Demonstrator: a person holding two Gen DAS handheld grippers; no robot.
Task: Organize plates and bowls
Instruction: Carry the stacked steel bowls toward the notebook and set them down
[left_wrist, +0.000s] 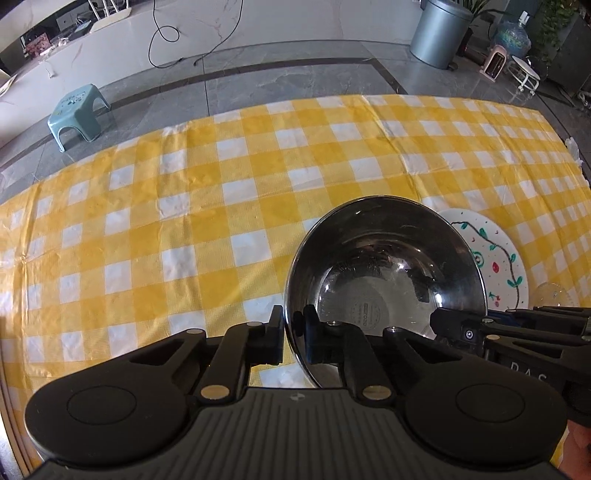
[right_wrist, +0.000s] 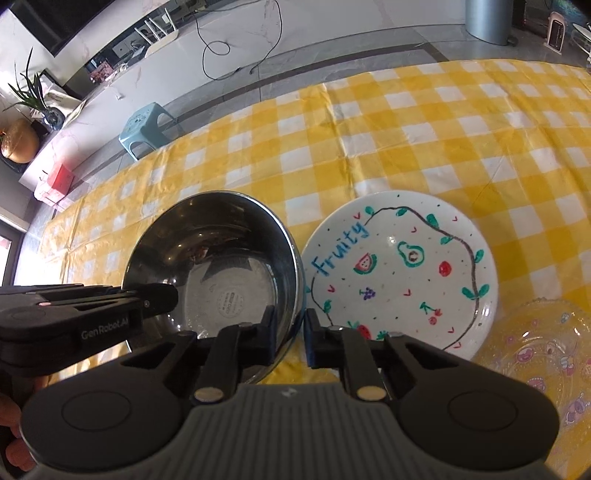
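At the bottom centre of each wrist view, both grippers grip the rim of the round shiny steel bowl (right_wrist: 218, 266). The left gripper (left_wrist: 293, 334) has its fingers closed on the near-left wall; the right gripper (right_wrist: 290, 332) pinches the right wall, one finger inside, one outside. Just right of the bowl lies a white ceramic plate painted with fruit (right_wrist: 402, 273), and lower right a clear patterned glass dish (right_wrist: 535, 354). All are on the bench's yellow-and-white checked cloth (left_wrist: 221, 192). Upper left, a pale green plastic stool (left_wrist: 77, 114) stands on the floor.

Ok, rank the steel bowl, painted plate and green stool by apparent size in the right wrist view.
Steel bowl and painted plate look about alike, so no ranking between them. Green stool looks smallest, but it stands farther away.
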